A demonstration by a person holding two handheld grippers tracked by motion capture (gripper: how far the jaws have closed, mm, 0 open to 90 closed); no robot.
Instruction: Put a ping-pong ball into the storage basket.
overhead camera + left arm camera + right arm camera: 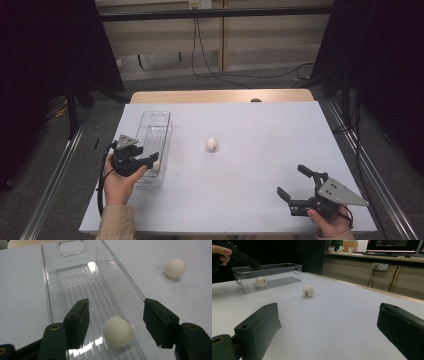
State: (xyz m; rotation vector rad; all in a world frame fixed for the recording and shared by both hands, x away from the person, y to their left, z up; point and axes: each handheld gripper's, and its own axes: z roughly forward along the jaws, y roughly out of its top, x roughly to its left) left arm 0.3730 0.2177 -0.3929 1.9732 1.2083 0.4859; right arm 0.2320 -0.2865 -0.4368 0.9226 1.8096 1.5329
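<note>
Your left gripper [150,162] is over the near end of the clear bin [161,120] on the table's left side, jaws apart and not pressing anything. One white ball [117,331] sits on the bin's ribbed floor, between the jaws but touching neither pad. The second ball [211,144] is out on the white table [260,125], right of the bin and well apart from it. Your right gripper [294,181] is at the near right edge, jaws wide open, nothing between them.
</note>
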